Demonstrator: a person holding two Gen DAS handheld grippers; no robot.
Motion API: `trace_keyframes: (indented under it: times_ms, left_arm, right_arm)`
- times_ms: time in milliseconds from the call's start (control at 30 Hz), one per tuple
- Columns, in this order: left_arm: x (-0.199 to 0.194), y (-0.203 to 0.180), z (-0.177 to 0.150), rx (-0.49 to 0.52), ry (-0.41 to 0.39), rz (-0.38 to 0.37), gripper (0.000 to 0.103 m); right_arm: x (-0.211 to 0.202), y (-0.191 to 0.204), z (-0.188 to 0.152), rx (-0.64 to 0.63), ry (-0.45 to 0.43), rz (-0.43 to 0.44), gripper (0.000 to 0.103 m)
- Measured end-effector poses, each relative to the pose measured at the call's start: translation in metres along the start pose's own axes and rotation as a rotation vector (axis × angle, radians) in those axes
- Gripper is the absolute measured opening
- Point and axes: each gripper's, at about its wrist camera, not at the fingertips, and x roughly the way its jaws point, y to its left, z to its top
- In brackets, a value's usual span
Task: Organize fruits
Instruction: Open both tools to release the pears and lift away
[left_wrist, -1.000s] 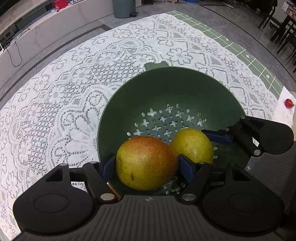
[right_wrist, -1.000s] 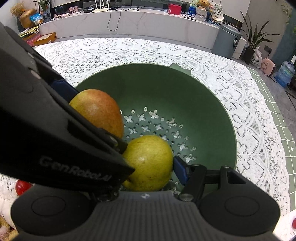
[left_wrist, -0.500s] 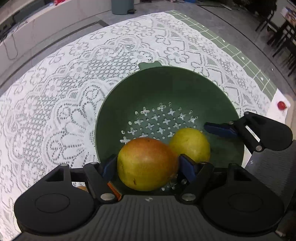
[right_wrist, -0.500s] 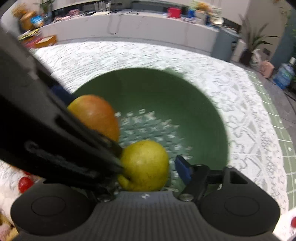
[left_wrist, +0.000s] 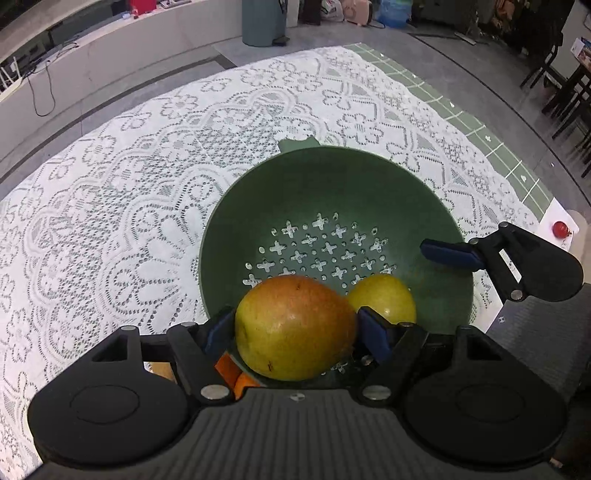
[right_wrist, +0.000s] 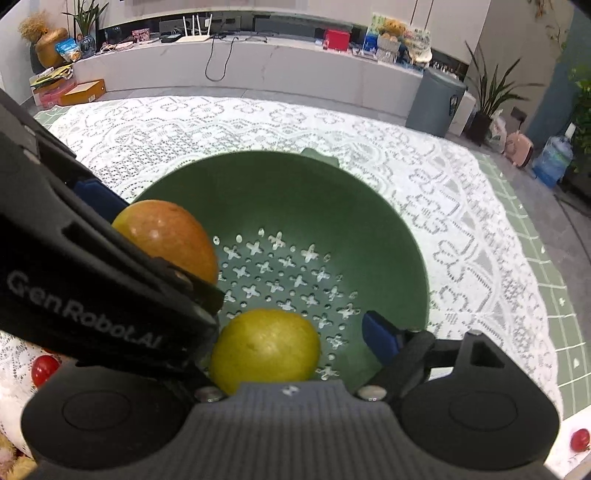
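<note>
A green colander (left_wrist: 332, 177) sits on the lace-covered surface (left_wrist: 110, 221). On its perforated floor lie a red-yellow mango (left_wrist: 293, 328) to the left and a smaller yellow fruit (right_wrist: 264, 349) just right of it. A small red fruit (left_wrist: 560, 229) lies off to the right, outside the bowl. The left gripper (left_wrist: 295, 332) brackets the mango, pads right at its sides; I can't tell if they press. The right gripper (right_wrist: 295, 343) has just been opening, and the yellow fruit sits loose between its jaws, the right pad clear of it.
</note>
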Motion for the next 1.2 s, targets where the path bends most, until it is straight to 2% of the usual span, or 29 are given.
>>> trace_keyframes:
  times_ms: [100,133,300,433,600,767,900,1033,1200]
  left_arm:
    - [-0.011,0.0,-0.005,-0.023,-0.03,0.003,0.086]
    - [-0.015,0.0,-0.007,-0.031,-0.042,0.005,0.086]
    - [-0.044,0.006,-0.016,-0.082,-0.14,0.011,0.085]
    - [-0.067,0.015,-0.025,-0.137,-0.203,0.012,0.085]
    - [-0.095,0.028,-0.046,-0.192,-0.266,0.054,0.085]
    - [-0.114,0.043,-0.073,-0.242,-0.318,0.117,0.085]
    - [-0.125,0.051,-0.092,-0.239,-0.323,0.189,0.085]
    - [-0.136,0.06,-0.114,-0.246,-0.313,0.23,0.085]
    - [-0.14,0.082,-0.14,-0.284,-0.286,0.239,0.084]
  right_arm:
    - [-0.008,0.002,-0.003,-0.007,-0.033,-0.024,0.09]
    - [-0.007,-0.008,-0.002,-0.006,-0.046,-0.029,0.09]
    - [-0.013,-0.005,-0.004,-0.016,-0.069,-0.089,0.09]
    - [-0.024,-0.007,-0.004,0.012,-0.118,-0.08,0.091]
    - [-0.034,-0.002,-0.006,0.031,-0.176,-0.083,0.091]
    - [-0.05,0.006,-0.008,0.082,-0.297,0.028,0.091]
    - [-0.057,0.017,-0.009,0.135,-0.34,0.146,0.09]
    - [-0.059,0.033,-0.015,0.18,-0.318,0.247,0.09]
    - [-0.061,0.055,-0.03,0.185,-0.271,0.304,0.09]
